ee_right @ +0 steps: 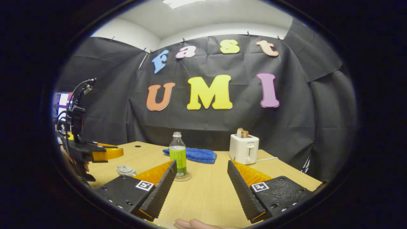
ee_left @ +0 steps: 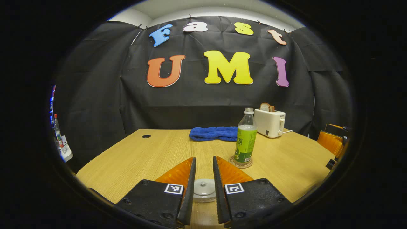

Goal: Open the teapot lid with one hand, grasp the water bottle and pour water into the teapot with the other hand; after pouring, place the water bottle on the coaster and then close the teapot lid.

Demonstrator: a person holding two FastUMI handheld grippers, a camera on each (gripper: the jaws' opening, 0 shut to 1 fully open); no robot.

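A small white teapot [ee_left: 204, 190] with its lid on sits near the table's front edge, seen in the narrow gap between the fingers of my left gripper [ee_left: 204, 159]. From the right gripper view, the left gripper [ee_right: 111, 153] hovers a little above the teapot [ee_right: 125, 170], apart from it. A clear water bottle [ee_left: 246, 140] with a green label stands upright on a round coaster [ee_left: 240, 163] mid-table. My right gripper [ee_right: 202, 163] is wide open with nothing between its fingers, and the bottle [ee_right: 178, 156] is just left of it. The right gripper [ee_left: 334, 143] also shows at the table's right edge.
A blue towel [ee_left: 213, 133] lies at the back of the wooden table [ee_left: 143, 159]. A white toaster [ee_left: 270, 122] holding a bread slice stands at the back right. A fingertip of a hand [ee_right: 197, 224] shows at the bottom of the right gripper view.
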